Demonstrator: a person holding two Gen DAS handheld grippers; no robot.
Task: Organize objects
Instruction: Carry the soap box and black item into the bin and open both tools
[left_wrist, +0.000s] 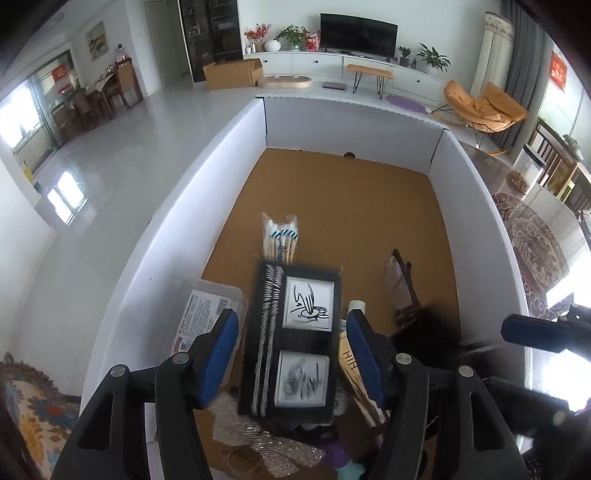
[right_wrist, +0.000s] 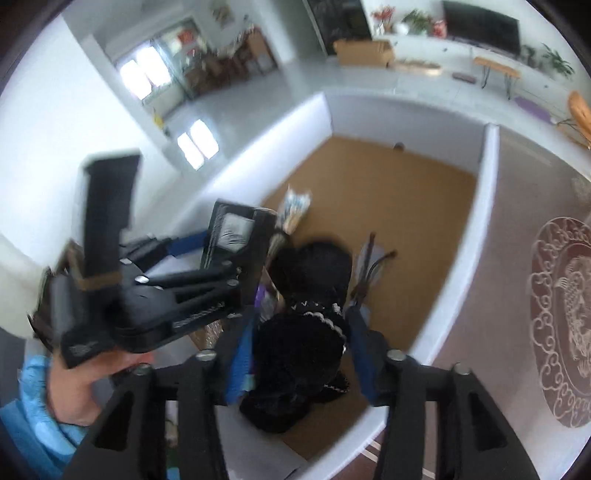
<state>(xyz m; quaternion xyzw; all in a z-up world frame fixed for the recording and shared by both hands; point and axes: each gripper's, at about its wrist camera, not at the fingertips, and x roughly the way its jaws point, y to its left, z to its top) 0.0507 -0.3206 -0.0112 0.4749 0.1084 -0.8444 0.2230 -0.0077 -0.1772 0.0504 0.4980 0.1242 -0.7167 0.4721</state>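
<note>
**Both grippers over the cluttered end of the box**

Your left gripper (left_wrist: 291, 354) frames a black card pack (left_wrist: 295, 343) with two white picture panels and a twisted silver cord. The pack lies between its blue pads (left_wrist: 218, 354), but you cannot tell whether they press on it or hang above it. Past the pack's far end lies a clear bag of wooden-handled brushes (left_wrist: 279, 240); just outside the left pad sits a clear plastic tub (left_wrist: 207, 310).

Your right gripper (right_wrist: 299, 354) straddles a black fuzzy bundle with white-flecked trim (right_wrist: 299, 350). The picture is smeared, so contact is uncertain. A bare hand (right_wrist: 77, 387) in a light blue sleeve carries the left gripper at its left. All of it sits in the white-walled box (left_wrist: 177, 206) with a brown floor.
</note>
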